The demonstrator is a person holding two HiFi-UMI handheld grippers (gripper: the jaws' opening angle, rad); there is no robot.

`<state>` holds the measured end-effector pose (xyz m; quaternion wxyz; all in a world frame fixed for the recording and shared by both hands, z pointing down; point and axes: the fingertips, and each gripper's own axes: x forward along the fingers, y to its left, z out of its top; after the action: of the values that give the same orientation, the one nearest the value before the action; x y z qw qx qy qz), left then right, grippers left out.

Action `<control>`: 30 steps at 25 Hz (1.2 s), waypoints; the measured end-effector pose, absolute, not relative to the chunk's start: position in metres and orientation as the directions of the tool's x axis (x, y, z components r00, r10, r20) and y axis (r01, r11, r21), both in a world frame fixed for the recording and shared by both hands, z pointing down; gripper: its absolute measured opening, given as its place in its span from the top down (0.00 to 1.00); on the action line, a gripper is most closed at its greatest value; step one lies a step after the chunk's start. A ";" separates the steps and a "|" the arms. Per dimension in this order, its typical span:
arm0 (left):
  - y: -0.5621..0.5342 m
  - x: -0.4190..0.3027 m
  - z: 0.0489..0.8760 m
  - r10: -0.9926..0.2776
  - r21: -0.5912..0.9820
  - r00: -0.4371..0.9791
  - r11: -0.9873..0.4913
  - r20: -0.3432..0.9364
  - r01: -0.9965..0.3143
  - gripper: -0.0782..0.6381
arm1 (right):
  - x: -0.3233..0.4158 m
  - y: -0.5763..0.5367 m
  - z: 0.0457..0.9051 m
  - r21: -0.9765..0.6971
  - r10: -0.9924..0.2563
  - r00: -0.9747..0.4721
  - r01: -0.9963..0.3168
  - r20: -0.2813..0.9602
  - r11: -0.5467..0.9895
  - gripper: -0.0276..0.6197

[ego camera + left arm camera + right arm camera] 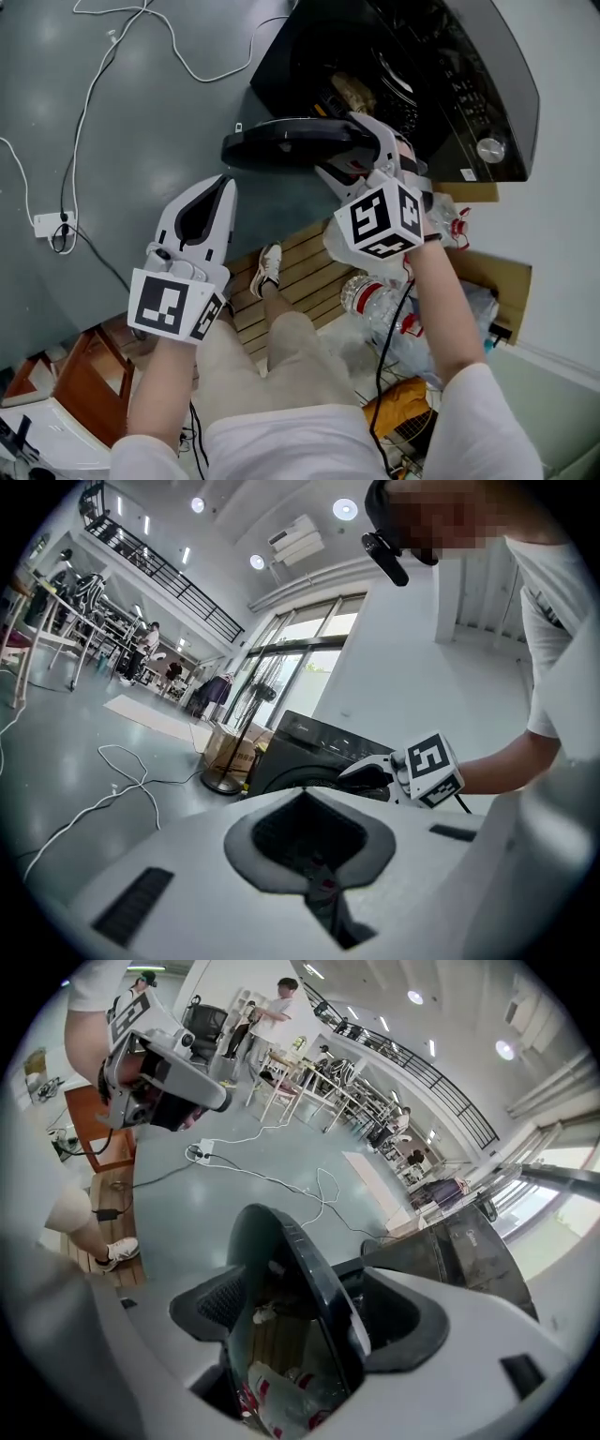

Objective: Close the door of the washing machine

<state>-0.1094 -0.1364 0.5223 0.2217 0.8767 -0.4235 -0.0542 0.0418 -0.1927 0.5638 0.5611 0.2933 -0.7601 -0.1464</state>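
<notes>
Grey-green hall floor fills the head view, with white cables point(141, 47) trailing across it toward 10 o'clock and a power strip point(52, 225) out at 9 o'clock. At 1 o'clock stands the black washing machine point(469, 75), its round opening point(361, 89) uncovered.

Its door point(281, 145) is swung out and seen edge-on from above as a dark slab just above centre, with its long axis running from 9 to 3 o'clock. The right gripper point(349, 148) is at the 3 o'clock end of that slab. In the right gripper view the door rim and its glass bowl fill the gap between the jaws, so the gripper looks clamped on the door. The left gripper point(223, 183) hangs near 8 o'clock of the door and clear of it, with its jaws pressed together on nothing.

The coming move likely turns on one relation: the opening lies at about 12 to 1 o'clock from the right gripper, just beyond the door. That gripper is far nearer than the left and already in place to swing the door round until it lies flat over the opening. The hinge side cannot be made out.
</notes>
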 end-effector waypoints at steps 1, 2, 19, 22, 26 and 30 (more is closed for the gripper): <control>-0.140 -0.106 0.521 -0.769 0.429 0.633 -0.543 0.092 -0.722 0.89 | 0.042 -0.196 0.565 0.553 -0.609 -0.200 -0.274 0.768 0.787 0.38; -0.143 -0.103 0.519 -0.771 0.423 0.630 -0.542 0.094 -0.726 0.89 | 0.043 -0.199 0.565 0.554 -0.609 -0.201 -0.271 0.767 0.787 0.38; -0.162 -0.078 0.505 -0.836 0.408 0.536 -0.451 0.118 -0.794 0.89 | 0.068 -0.256 0.566 0.624 -0.673 -0.209 -0.257 0.709 0.738 0.38; -0.166 -0.070 0.503 -0.838 0.407 0.533 -0.449 0.116 -0.796 0.89 | 0.076 -0.263 0.567 0.633 -0.673 -0.205 -0.231 0.710 0.739 0.38; -0.171 -0.066 0.499 -0.843 0.393 0.524 -0.443 0.125 -0.806 0.89 | 0.085 -0.275 0.570 0.649 -0.680 -0.203 -0.200 0.705 0.734 0.38; -0.174 -0.066 0.495 -0.848 0.381 0.512 -0.433 0.134 -0.817 0.89 | 0.091 -0.286 0.570 0.679 -0.699 -0.209 -0.165 0.684 0.715 0.38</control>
<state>-0.0663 -0.1736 0.4946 0.2027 0.8456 -0.4923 -0.0389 0.0913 -0.2858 0.5698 0.5571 0.2920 -0.7396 -0.2393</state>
